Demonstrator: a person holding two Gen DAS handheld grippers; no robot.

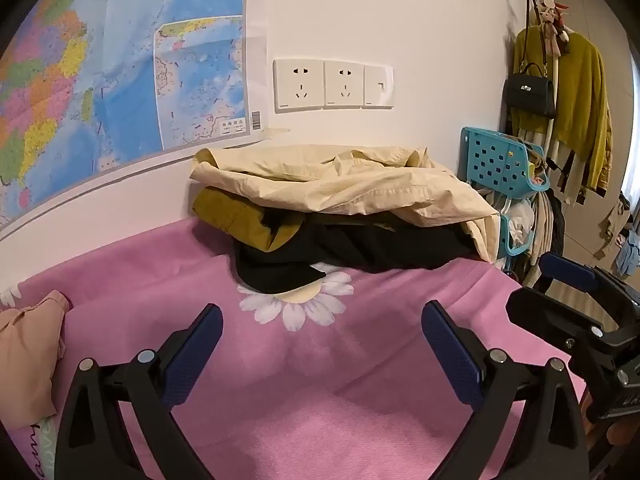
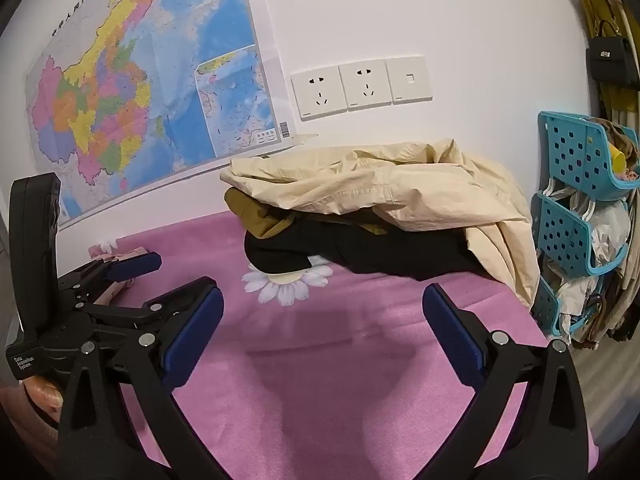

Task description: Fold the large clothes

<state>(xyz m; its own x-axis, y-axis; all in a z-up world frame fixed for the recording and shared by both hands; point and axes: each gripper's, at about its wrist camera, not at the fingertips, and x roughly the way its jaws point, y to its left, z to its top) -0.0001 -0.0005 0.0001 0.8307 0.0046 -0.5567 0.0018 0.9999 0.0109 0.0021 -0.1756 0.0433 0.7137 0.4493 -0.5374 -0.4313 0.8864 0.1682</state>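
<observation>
A pile of clothes lies against the wall at the far side of a pink bedspread (image 1: pixel 360 380) (image 2: pixel 340 380). On top is a cream garment (image 1: pixel 344 184) (image 2: pixel 380 188), under it an olive one (image 1: pixel 244 216) (image 2: pixel 256 212) and a black one (image 1: pixel 360 248) (image 2: pixel 360 248). My left gripper (image 1: pixel 322 320) hovers open over the bare pink cloth, short of the pile, nothing between its fingers. My right gripper (image 2: pixel 323 302) stands open beside it, also empty. A peach garment (image 1: pixel 28 360) lies at the left edge.
A wall map (image 1: pixel 100 80) and sockets (image 1: pixel 332 84) are behind the pile. A blue perforated rack (image 2: pixel 576 208) stands off the right edge of the bed, with a coat stand, yellow sweater (image 1: pixel 576 100) and black handbag (image 1: pixel 528 94) beyond. A daisy print (image 1: pixel 296 304) marks the bedspread.
</observation>
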